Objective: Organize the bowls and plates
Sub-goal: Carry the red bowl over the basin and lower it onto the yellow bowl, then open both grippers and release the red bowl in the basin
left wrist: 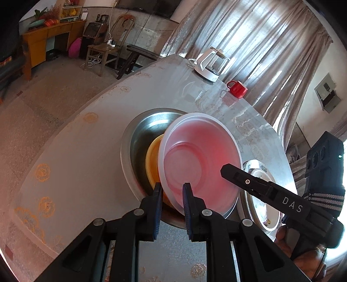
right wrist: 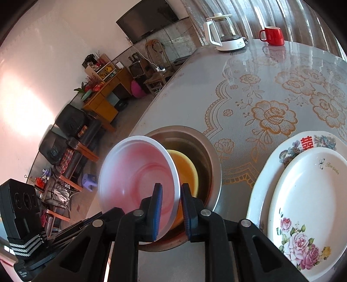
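Pink bowl [left wrist: 199,160] tilted on edge above steel basin [left wrist: 138,130] on counter, rim pinched in right gripper [right wrist: 171,193] jaws and left gripper [left wrist: 172,192] jaws. Translucent pink, white rim. Orange bowl [right wrist: 186,171] sits inside basin.

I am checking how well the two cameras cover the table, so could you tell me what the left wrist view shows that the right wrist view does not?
Only the left wrist view shows the right claw from outside, reaching to the pink bowl. Only the right wrist view shows the two flowered plates clearly, one lying on the other, plus the television. Both show the pink bowl tilted over the metal basin with the yellow bowl inside, the kettle and the red mug.
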A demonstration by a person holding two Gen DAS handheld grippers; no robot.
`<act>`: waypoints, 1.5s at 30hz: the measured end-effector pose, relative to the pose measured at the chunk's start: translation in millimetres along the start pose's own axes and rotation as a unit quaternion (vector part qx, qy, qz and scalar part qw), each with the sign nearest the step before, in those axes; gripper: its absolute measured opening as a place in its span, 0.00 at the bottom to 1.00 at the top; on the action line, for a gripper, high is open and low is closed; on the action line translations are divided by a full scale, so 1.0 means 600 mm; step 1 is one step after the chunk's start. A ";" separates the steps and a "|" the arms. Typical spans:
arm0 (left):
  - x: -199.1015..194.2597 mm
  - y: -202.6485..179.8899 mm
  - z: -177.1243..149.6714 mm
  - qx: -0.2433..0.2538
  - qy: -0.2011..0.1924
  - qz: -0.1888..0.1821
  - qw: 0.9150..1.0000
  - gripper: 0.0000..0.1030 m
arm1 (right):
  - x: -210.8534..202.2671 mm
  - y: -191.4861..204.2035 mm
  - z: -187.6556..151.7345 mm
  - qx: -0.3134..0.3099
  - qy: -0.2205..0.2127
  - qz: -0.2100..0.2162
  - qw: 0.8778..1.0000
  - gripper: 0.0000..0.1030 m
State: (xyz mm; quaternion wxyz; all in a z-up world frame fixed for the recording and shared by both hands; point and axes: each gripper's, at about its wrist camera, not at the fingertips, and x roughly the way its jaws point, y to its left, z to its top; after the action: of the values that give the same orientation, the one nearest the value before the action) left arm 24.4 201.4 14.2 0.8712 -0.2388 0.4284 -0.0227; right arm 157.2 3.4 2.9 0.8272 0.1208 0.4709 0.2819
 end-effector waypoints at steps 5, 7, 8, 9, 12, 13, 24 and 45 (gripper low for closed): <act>0.005 -0.005 0.002 0.005 0.000 0.004 1.000 0.17 | 0.006 0.007 -0.007 -0.014 0.006 -0.015 1.000 0.21; 0.007 -0.005 0.004 0.004 0.001 0.006 1.000 0.17 | 0.007 0.007 -0.008 -0.015 0.009 -0.020 1.000 0.23; 0.008 -0.005 0.005 0.003 0.001 0.006 1.000 0.17 | 0.008 0.008 -0.010 -0.016 0.009 -0.022 1.000 0.24; 0.007 -0.003 0.005 0.003 0.000 0.007 1.000 0.17 | 0.007 0.009 -0.011 -0.018 0.008 -0.025 1.000 0.25; 0.009 -0.004 0.005 0.009 -0.005 0.017 1.000 0.18 | 0.006 0.009 -0.011 -0.021 0.005 -0.031 0.999 0.26; 0.011 -0.005 0.006 0.011 -0.006 0.020 1.000 0.18 | 0.006 0.009 -0.011 -0.023 0.005 -0.031 0.999 0.26; 0.022 -0.015 0.004 0.041 -0.025 0.065 0.997 0.19 | 0.016 0.029 -0.014 -0.088 -0.005 -0.073 0.993 0.23; 0.030 -0.025 0.005 0.072 -0.046 0.105 0.991 0.24 | 0.035 0.034 -0.012 -0.119 -0.006 -0.081 0.990 0.18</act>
State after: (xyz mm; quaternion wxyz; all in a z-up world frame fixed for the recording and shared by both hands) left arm 40.6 184.9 9.4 0.9023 -0.1297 0.4081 0.0491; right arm 152.0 31.7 -6.2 0.8586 -0.0150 0.4371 0.2675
